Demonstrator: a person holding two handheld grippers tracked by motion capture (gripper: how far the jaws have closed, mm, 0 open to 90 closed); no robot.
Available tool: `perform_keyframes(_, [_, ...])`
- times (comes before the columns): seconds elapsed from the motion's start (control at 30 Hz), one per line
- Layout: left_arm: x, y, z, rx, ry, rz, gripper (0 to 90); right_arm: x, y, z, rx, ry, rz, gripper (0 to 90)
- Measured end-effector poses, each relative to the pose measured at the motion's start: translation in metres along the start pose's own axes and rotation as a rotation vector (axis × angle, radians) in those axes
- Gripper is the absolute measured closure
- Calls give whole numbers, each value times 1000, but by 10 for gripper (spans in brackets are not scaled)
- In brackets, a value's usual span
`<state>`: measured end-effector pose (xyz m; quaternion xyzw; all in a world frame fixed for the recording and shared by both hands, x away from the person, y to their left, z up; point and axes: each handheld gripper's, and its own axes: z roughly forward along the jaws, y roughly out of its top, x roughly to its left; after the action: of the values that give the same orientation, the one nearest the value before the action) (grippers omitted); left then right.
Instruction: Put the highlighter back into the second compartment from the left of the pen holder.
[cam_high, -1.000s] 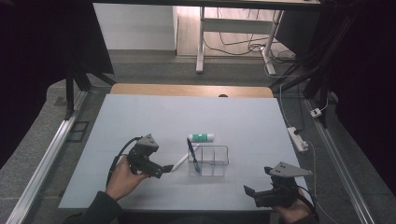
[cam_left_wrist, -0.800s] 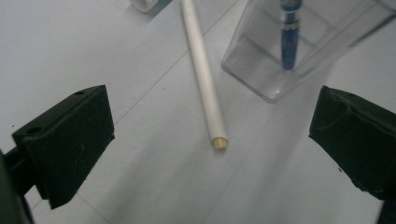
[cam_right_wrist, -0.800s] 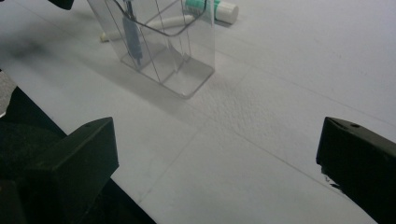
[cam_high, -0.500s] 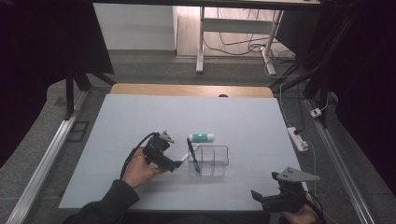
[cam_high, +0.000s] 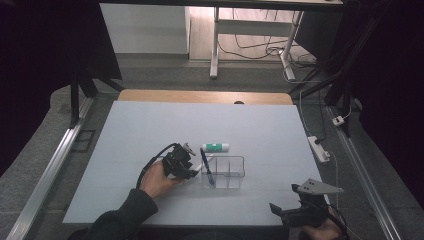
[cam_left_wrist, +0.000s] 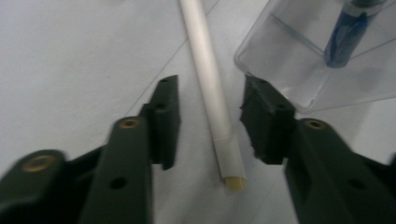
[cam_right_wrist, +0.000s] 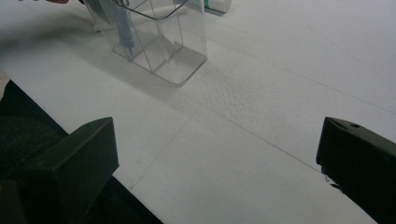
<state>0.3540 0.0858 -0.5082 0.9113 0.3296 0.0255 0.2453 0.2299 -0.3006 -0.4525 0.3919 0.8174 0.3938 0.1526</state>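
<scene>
White and slim, the pen (cam_left_wrist: 212, 88) lies flat on the desk (cam_high: 150, 130) between the parted jaws of the left hand-held gripper (cam_left_wrist: 210, 123), touching neither pad; its tan-tipped end points toward 6 o'clock in the left gripper view, and its far end is cut off at the top edge. In the high view the pen is mostly hidden behind that hand-held gripper (cam_high: 192, 167), so its length there is hard to make out. Just beside it, at 3 o'clock, stands the clear organizer (cam_high: 223, 172), with a blue pen (cam_high: 206, 166) leaning in its left compartment; one corner of the organizer lies close to the right-hand jaw. A white tube with a green label (cam_high: 216, 147) lies at 12 o'clock from the organizer, near but apart.

Open desk spreads wide toward 9 and 12 o'clock, and the near edge at 6 o'clock lies well apart from the pen.

The left hand (cam_high: 157, 180) reaches in from 6 o'clock, the forearm angled toward 1 o'clock. The right hand-held gripper (cam_high: 280, 212) hovers near the desk's front edge at 5 o'clock, jaws spread wide apart and holding nothing, well away from the organizer.
</scene>
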Motion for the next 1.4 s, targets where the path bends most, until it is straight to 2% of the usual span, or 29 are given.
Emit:
perform_keyframes(0.1, [-2, 1, 4, 36, 0, 1, 678, 0, 0, 0, 2, -1, 2, 0])
perform_keyframes(0.17, [-4, 2, 5, 48, 17, 3, 720, -1, 0, 0, 3, -3, 1, 0])
perform_keyframes(0.23, [-4, 3, 5, 55, 22, -33, 753, -1, 0, -1, 2, -3, 2, 0])
perform_keyframes(0.27, [-4, 3, 5, 57, 24, -36, 782, -1, 0, 0, 1, -1, 4, 0])
perform_keyframes(0.43, [-4, 3, 4, 70, 25, -68, 790, -2, 0, 0, -3, 2, 6, 0])
perform_keyframes(0.53, [0, 0, 1, 36, -5, -81, 791, -3, -1, -1, -5, 2, 7, 0])
perform_keyframes(0.63, [6, -4, -10, -16, -25, -100, 791, -3, -1, -1, -7, 3, 8, 0])
perform_keyframes(0.83, [17, -14, -36, -98, -23, -109, 790, -4, 0, -1, -9, -1, 3, 0])
perform_keyframes(1.0, [22, -23, -60, -184, -19, -106, 789, -3, 3, -2, -20, -2, -5, 0])
perform_keyframes(1.1, [20, -27, -76, -251, -21, -95, 789, -1, 7, -3, -29, 6, -14, 0])
perform_keyframes(1.17, [17, -29, -86, -283, -15, -69, 789, 0, 9, -4, -36, 9, -24, 0])
perform_keyframes(1.27, [11, -32, -99, -317, -11, -38, 789, 2, 14, -5, -51, 19, -36, 0])
perform_keyframes(1.4, [3, -38, -111, -339, -16, -8, 789, 6, 21, -6, -61, 27, -67, 0])
